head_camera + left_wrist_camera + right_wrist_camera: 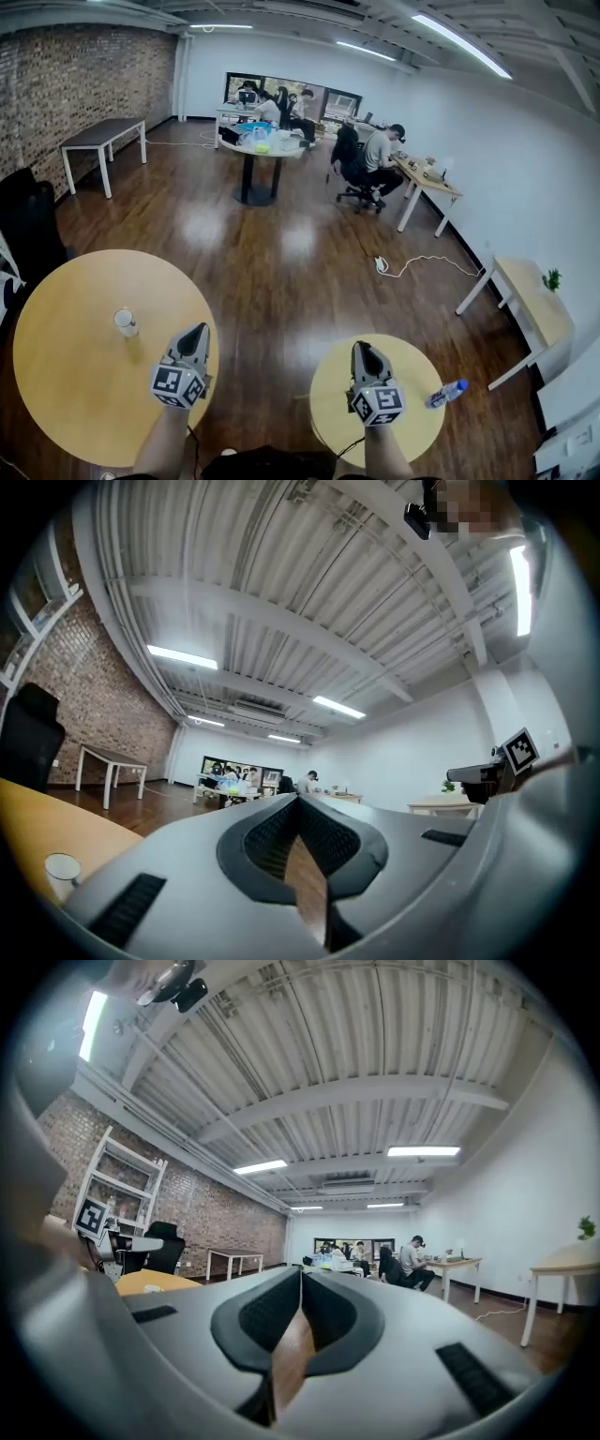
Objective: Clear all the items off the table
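Well, I have both tools up in front of me and neither one holds anything. The left gripper [196, 334] has its jaws fully together with only air between the pads, and the right gripper [362, 350] is closed in the same way and also empty. Both point forward across the room and not down at a tabletop, so I judge that I am between two steps and not reaching for a thing. The left one hangs over the right edge of the big round table [56, 375]. On this table a small cup [126, 322] stands upright, a little right of the middle and just to the left of that gripper. The right one hangs over the far part of the small round table [422, 422]. There a plastic bottle [447, 393] lies on its side close to the right edge, well apart from the jaws. So, as far as I see, two items are left to clear. I think the cup is the nearer pick for the left side, but the jaws must open first and tip downward. The bottle may roll, since it lies flat so near the edge, so I would approach it slowly.
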Demonstrator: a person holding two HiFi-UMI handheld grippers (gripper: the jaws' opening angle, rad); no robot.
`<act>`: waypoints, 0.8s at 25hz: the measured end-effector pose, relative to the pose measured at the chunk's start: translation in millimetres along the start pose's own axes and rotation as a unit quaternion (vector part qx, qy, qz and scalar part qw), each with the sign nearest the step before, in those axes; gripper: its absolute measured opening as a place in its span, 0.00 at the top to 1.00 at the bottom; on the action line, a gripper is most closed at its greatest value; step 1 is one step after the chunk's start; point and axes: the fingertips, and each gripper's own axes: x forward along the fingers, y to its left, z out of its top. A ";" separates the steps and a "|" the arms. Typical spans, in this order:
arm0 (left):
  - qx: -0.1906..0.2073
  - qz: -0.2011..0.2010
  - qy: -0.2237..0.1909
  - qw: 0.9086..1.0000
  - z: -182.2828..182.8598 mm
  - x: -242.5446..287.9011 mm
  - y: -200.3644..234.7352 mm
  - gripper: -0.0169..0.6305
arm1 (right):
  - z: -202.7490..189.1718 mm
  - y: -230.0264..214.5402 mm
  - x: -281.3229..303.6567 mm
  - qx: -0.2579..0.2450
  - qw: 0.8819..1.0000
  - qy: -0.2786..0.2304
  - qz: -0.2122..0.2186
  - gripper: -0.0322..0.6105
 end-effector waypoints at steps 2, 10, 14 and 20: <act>0.004 0.021 0.001 1.000 0.1 -21.3 34.5 0.97 | -7.7 35.4 30.4 -0.001 1.000 -0.005 0.028 0.93; 0.052 0.151 -0.005 0.987 39.6 -142.1 142.0 0.97 | -19.8 210.9 105.2 0.001 0.980 -0.003 0.197 0.93; 0.061 0.222 -0.007 0.973 55.5 -200.2 159.6 0.97 | -21.1 262.2 116.7 -0.005 0.963 0.004 0.268 0.93; 0.066 0.279 -0.002 0.958 65.1 -252.0 175.8 0.97 | -15.9 328.5 136.7 -0.002 0.941 0.010 0.338 0.93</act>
